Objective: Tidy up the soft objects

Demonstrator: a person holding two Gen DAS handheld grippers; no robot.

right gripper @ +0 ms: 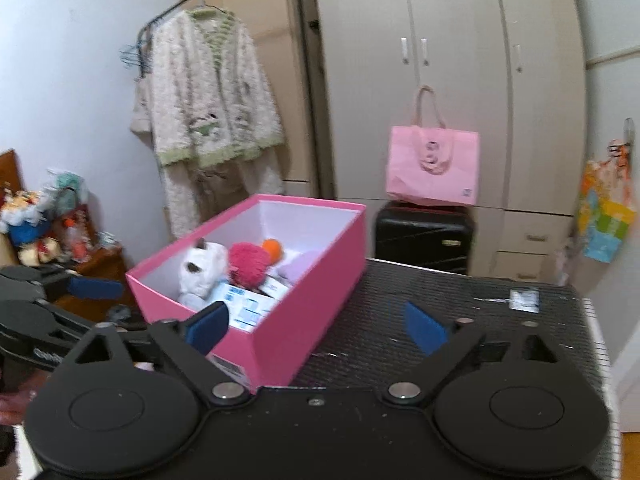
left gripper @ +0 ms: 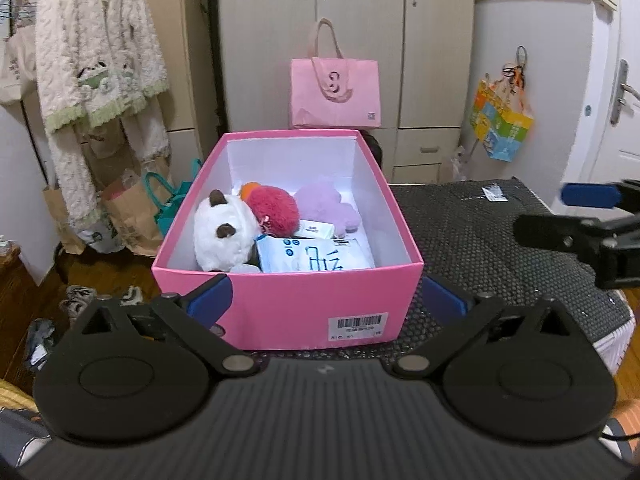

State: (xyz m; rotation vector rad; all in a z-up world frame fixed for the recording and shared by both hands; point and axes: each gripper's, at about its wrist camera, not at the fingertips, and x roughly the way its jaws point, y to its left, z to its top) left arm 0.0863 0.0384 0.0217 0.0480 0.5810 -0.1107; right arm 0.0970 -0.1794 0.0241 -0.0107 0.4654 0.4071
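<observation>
On tabletop [left gripper: 480,232]: one pink box [left gripper: 304,304], open-topped, at the left edge.
Soft toys in box: three — white plush [left gripper: 224,236], red plush [left gripper: 274,210], lilac plush [left gripper: 326,204].
Also in box: white packets [left gripper: 316,258].
Surroundings: pink bag [left gripper: 335,94] behind; hanging fleece robe [left gripper: 96,68] left.
Left tongs [left gripper: 326,300]: spread wide, straddling box's near wall, pinching nothing.
Right tongs [right gripper: 316,326]: spread, empty, box corner between fingers.

Pink box [left gripper: 288,304] blocks table's [left gripper: 480,240] left w/ toys inside; right side open, no obstacles.
</observation>
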